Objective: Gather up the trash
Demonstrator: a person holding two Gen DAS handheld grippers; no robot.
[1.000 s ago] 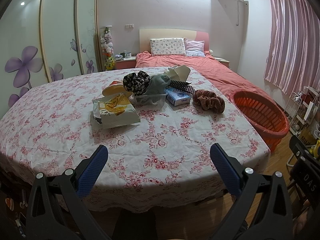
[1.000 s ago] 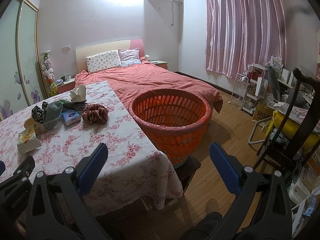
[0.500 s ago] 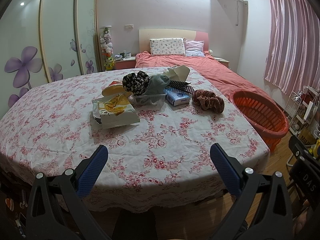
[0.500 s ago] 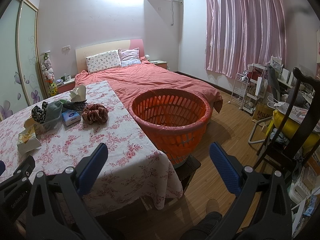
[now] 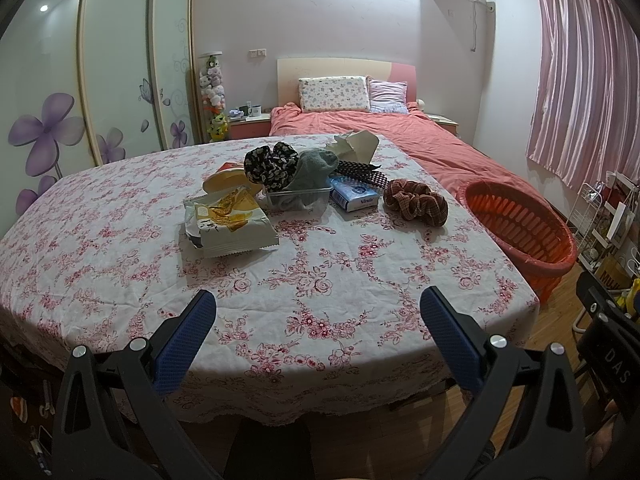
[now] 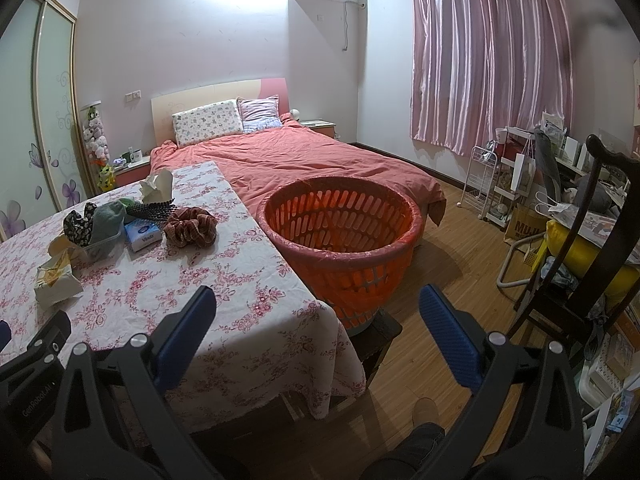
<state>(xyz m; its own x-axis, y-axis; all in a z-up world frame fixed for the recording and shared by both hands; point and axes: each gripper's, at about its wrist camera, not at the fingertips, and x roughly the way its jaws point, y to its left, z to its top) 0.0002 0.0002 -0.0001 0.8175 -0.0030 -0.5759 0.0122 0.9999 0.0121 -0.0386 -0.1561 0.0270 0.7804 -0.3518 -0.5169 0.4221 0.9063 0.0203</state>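
Snack wrapper (image 5: 229,221) lay at 11 o'clock from spread, empty left claw (image 5: 318,322), nearer than spread right claw (image 6: 318,322).

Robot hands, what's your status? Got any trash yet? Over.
Left gripper open, empty. Right gripper open, empty. Snack wrapper untouched on table; orange basket waiting. Nothing in the way.

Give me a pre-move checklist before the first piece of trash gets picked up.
1. Left gripper open and empty: ok.
2. Right gripper open and empty: ok.
3. Orange basket upright, mouth unobstructed: ok.
4. Snack wrapper lying free on the tablecloth, nothing on top: ok.
5. Left gripper at the wrapper: not ok, it is short of it, near the table edge.
6. Basket empty: cannot tell.
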